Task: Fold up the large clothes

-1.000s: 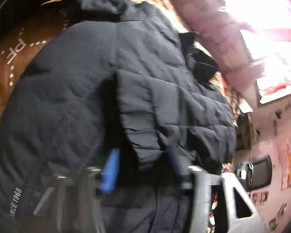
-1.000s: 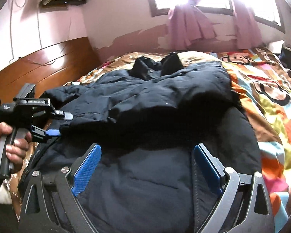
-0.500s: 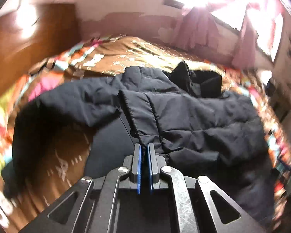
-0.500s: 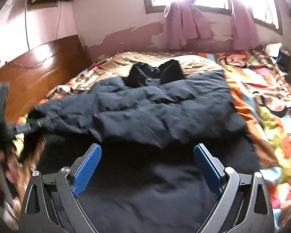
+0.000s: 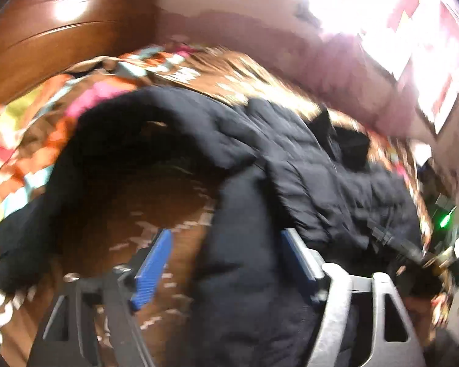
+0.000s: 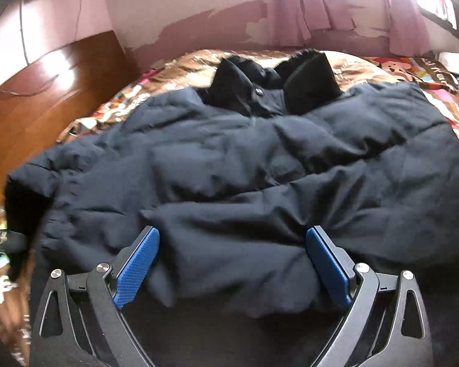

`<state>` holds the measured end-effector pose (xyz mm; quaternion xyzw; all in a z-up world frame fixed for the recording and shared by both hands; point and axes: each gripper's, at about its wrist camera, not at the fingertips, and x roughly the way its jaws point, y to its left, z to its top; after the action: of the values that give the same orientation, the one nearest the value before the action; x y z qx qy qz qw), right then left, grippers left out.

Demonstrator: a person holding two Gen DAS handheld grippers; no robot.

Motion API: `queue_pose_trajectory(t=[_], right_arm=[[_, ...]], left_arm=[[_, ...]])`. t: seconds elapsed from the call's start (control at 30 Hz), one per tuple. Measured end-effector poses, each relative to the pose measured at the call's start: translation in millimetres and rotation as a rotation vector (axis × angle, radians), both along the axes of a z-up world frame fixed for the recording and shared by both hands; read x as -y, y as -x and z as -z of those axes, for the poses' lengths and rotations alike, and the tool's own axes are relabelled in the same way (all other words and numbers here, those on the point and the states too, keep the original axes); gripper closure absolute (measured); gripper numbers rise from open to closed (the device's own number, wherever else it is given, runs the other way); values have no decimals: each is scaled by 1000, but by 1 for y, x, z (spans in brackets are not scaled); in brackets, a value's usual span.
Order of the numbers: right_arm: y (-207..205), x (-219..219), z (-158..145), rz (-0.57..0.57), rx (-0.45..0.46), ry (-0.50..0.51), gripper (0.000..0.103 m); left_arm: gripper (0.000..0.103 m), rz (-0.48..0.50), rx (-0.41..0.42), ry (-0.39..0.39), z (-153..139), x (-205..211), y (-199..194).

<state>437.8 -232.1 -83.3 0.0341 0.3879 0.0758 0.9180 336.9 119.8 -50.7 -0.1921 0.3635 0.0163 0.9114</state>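
Note:
A large dark navy puffer jacket lies spread on a bed, its black collar at the far end. In the left wrist view the jacket is blurred, with one sleeve arching out to the left over the bedspread. My left gripper is open, its blue pads above the jacket's left edge and the brown bedspread. My right gripper is open, its pads on either side of a bulge of the jacket's near hem.
The colourful patterned bedspread covers the bed. A wooden headboard stands on the left. Pink curtains hang at a bright window on the far wall. Clutter with a green light shows at the right of the left wrist view.
My left gripper was shut on a sleeve fold half a second ago and has opened and swung left. The right gripper has moved in closer over the near hem.

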Motion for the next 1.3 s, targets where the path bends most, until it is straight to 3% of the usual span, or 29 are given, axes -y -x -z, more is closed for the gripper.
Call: queue_pose_trajectory(t=[0.17,0.27,0.4,0.5,0.6,0.8,0.93,1.03,1.2,1.3], right_arm=[[6,-24,22,-15,47,159,1],[10,-28,28,-13,83,183,1],[16,-25,29,-18,121,159,1],[17,-22,29,-19,133,156,1],[19,-20,29,-19,139,156,1],[20,-20,30,-20,146,152,1],[21,-20,29,-17,151,147,1],[19,-23,22,-7,137,157,1],[-1,-42,-11,-30,144,8,1],[-20,-75,-26,-93,170,-4,1]], left_arm=[[17,-122,19,66,4,-60,31],[16,-226,7,177,15,-106,49],[16,-338,-3,488,41,-157,65],[16,-383,0,688,60,-166,66],[16,-431,-17,795,76,-167,61],[16,-515,-114,879,101,-161,49],[16,-518,-98,897,107,-162,49],[16,-562,-63,961,112,-172,56],[16,-578,-49,1032,120,-184,61],[16,-572,-49,1044,122,-185,66]])
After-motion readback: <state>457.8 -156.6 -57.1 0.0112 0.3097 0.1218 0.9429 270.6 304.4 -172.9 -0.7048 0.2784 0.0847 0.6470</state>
